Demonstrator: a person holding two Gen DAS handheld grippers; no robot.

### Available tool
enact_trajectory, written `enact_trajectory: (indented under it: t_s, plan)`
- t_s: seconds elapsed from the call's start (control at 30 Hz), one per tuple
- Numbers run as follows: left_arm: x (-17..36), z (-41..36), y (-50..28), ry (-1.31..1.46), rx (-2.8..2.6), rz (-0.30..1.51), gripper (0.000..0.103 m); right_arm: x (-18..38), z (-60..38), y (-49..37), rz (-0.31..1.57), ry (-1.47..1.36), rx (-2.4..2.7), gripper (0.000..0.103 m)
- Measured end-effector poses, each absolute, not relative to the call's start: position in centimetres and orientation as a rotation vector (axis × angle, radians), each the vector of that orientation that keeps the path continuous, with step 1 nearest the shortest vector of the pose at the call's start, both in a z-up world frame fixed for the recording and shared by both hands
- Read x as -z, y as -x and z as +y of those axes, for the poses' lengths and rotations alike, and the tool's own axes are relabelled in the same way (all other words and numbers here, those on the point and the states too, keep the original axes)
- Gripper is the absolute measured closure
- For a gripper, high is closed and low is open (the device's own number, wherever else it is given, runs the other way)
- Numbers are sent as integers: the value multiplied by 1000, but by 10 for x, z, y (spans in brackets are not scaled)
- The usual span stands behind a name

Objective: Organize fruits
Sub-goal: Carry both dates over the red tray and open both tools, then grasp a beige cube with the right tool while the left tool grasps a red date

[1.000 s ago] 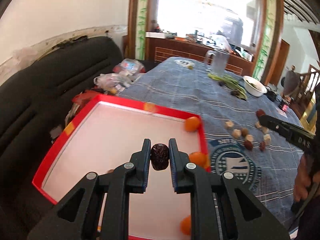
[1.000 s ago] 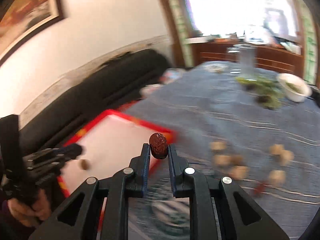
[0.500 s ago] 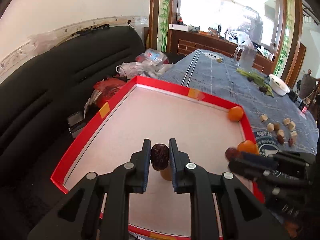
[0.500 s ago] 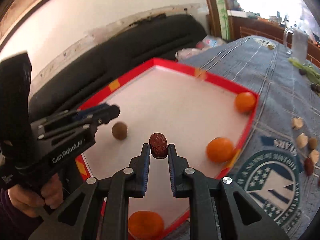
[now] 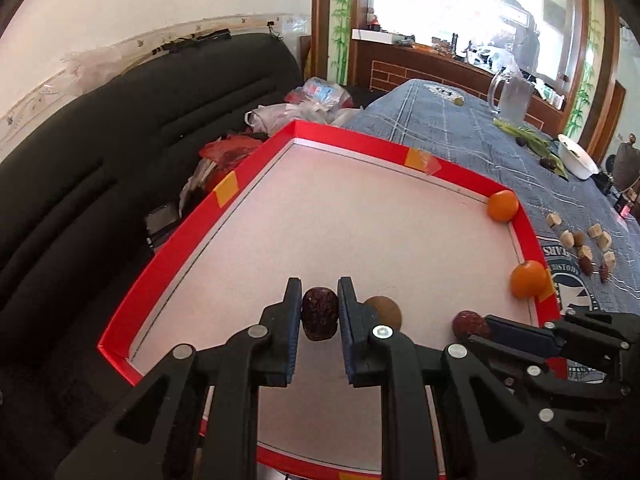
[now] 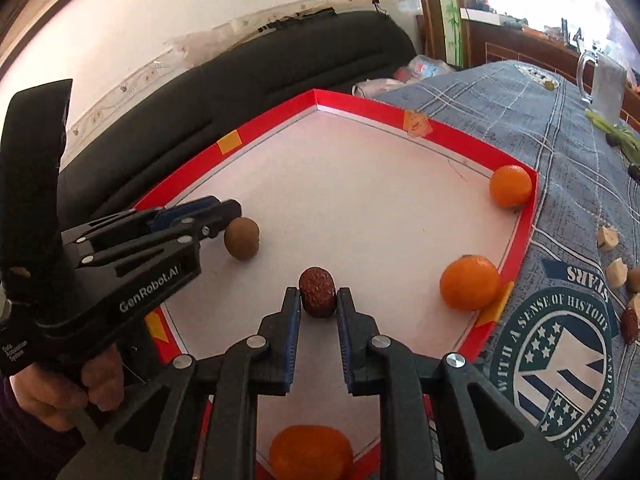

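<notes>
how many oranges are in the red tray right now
3: one orange in the far right corner, one against the right rim, one at the near edge, partly hidden behind the right gripper.

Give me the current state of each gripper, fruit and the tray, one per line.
left gripper: shut on a red date, over the tray.
right gripper: shut on a second red date, over the tray.
red tray: on the table, holding fruit.
kiwi: lying loose in the tray.
three oranges: loose in the tray, along its edges.
glass pitcher: upright.
</notes>
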State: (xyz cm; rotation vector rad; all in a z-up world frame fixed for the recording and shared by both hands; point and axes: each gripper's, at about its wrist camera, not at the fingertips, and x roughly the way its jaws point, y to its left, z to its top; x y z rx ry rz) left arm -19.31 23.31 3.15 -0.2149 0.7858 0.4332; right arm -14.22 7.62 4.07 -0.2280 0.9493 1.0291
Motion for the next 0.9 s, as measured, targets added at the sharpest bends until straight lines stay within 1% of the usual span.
enact_trajectory:
  t_s: [0.03,0.07,0.1,0.13,0.17,0.2,0.27,0.3,0.33,0.37,0.4,0.43,0.5,0.6,0.7,0.8,0.9]
  plan:
    - [-32,233,194,215,-440,788,83,-44,72,141,944,215,-1027,86]
    - [-33,233,195,213,-447,785,79,-47,66,140,940,199,-1028,84]
    - [-36,231,196,206,-451,779,66,-50,62,139,937,186,-1030,79]
    - [-38,229,197,197,-454,773,57,-55,54,138,925,171,-1028,75]
    - [-41,226,199,184,-466,760,39,-59,46,137,910,160,-1021,74]
    - [-45,223,201,171,-477,744,30,-66,31,134,877,142,-997,74]
    - [-57,210,207,129,-482,694,29,-77,5,126,838,115,-944,74]
    - [-62,203,207,117,-471,679,27,-81,-9,121,826,100,-915,72]
    - [-68,191,207,112,-433,664,24,-84,-24,116,816,84,-883,69]
    - [-74,179,205,112,-377,657,19,-88,-47,108,803,61,-829,66]
    - [-78,167,203,112,-329,652,15,-89,-63,103,796,48,-791,61]
    - [-82,149,199,107,-263,648,13,-91,-80,98,789,34,-746,58]
    - [-86,109,186,83,-136,658,2,-91,-119,88,783,10,-646,58]
    - [-81,57,162,43,-10,694,1,-89,-167,78,790,22,-488,58]
    - [-72,20,134,-13,14,736,1,-84,-202,73,796,35,-379,57]
    - [-58,1,110,-19,14,783,0,-77,-227,65,813,4,-349,53]
    - [-44,-6,92,1,-6,834,0,-71,-232,53,827,-15,-366,53]
